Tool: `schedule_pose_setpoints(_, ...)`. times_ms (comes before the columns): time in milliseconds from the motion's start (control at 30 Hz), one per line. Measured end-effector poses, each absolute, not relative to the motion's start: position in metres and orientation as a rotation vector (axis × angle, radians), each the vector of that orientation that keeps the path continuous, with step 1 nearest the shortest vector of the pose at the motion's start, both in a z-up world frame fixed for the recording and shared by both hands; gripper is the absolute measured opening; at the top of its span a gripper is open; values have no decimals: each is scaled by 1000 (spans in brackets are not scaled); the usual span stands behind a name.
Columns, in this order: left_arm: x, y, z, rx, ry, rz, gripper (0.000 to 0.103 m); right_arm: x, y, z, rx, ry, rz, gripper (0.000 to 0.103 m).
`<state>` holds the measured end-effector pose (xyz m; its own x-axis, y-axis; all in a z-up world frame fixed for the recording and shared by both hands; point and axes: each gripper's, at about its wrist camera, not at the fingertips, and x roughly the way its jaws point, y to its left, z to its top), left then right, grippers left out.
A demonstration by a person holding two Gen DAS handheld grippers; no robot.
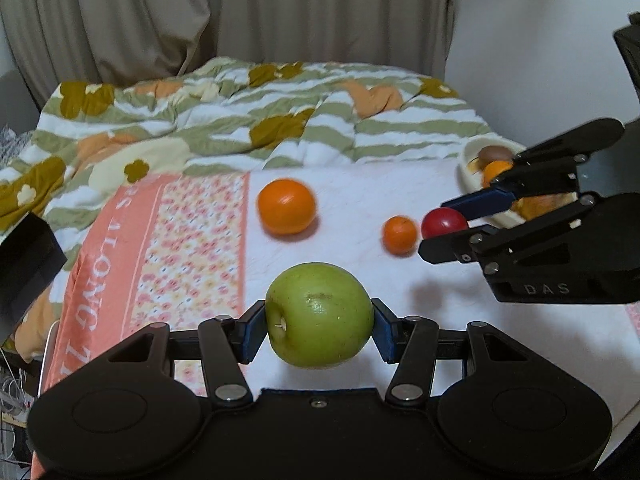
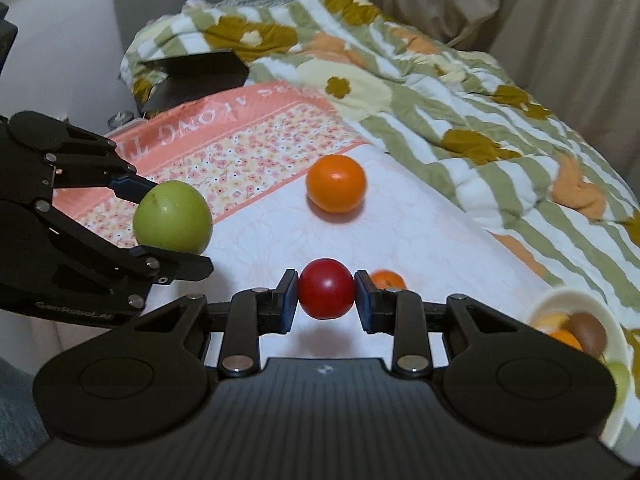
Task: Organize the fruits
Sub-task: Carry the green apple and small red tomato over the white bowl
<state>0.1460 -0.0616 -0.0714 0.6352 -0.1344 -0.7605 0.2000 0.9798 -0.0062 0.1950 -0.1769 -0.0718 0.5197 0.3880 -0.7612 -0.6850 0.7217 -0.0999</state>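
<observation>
Left wrist view: left gripper (image 1: 320, 316) has its fingers clamped across the green apple (image 1: 319, 314), held clear of the bed (image 1: 360, 208) for carrying. The bowl (image 1: 468, 168) sits at two o'clock.

Right wrist view: right gripper (image 2: 326, 290) is clamped on the red fruit (image 2: 326, 288); large orange (image 2: 336, 183) lies at twelve o'clock

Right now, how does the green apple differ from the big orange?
The green apple is pale green with a stem dimple; the big orange is plain orange. The apple is clamped in the left gripper and is off the bed, while the orange lies free on the sheet. In the right wrist view the apple looks somewhat bigger. Both are round and whole.
</observation>
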Motion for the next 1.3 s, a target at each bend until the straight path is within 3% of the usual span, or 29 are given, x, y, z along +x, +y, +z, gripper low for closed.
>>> schedule_pose_setpoints(667, 137, -179, -19, 106, 710, -295, 58, 131, -349, 5, -180, 686, 345, 46)
schedule_pose_setpoints(1300, 274, -254, -42, 171, 774, -429, 58, 217, -423, -19, -96, 740, 152, 46)
